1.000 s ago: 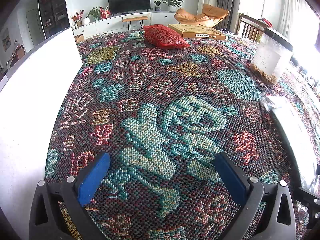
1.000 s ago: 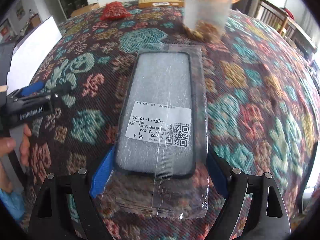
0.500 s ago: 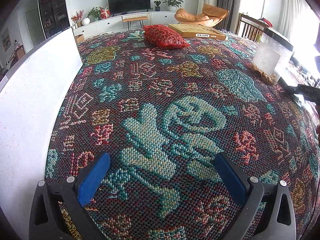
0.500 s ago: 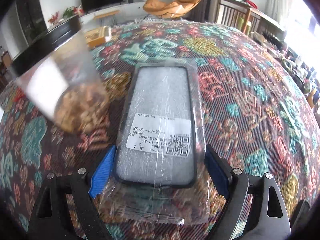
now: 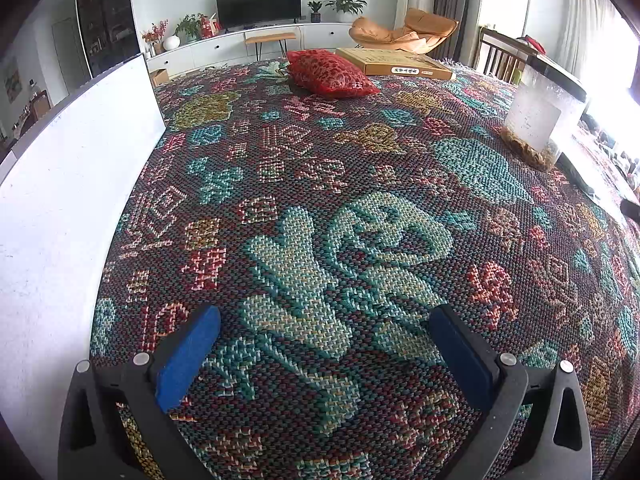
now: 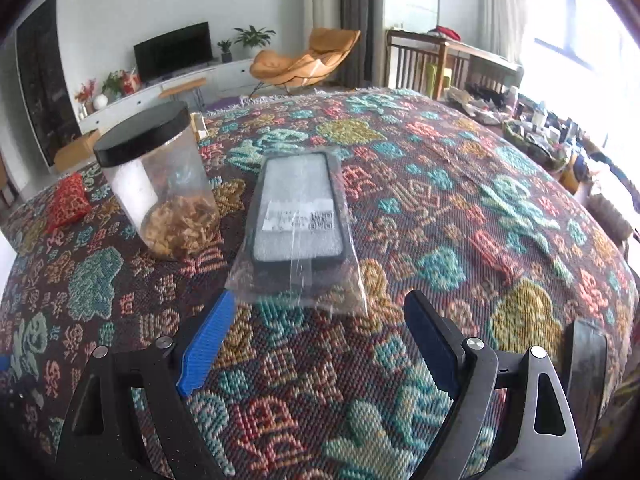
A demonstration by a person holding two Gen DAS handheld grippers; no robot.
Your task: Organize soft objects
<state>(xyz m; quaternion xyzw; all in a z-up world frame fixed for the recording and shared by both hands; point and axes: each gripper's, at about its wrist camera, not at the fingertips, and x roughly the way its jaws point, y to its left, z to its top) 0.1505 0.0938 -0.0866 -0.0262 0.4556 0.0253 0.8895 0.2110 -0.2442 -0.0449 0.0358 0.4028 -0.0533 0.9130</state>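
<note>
Both sets of jaws are spread wide with nothing in them: right gripper (image 6: 316, 328) sits just behind the dark phone case in its clear plastic bag (image 6: 298, 220), which lies on the patterned woven cloth (image 6: 460, 216) ahead of the fingertips, clear black-lidded jar (image 6: 158, 184) to its left; left gripper (image 5: 324, 344) hovers over bare cloth, red mesh pouch (image 5: 330, 74) far ahead.

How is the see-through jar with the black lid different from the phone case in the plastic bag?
The clear plastic jar with the black lid stands upright; the dark phone case in its clear plastic bag lies flat. The jar is round and tall, the case thin and rectangular. The jar holds brownish bits at the bottom; the case bag carries a white label. Both rest on the patterned woven cloth, side by side, and no gripper holds either.
</note>
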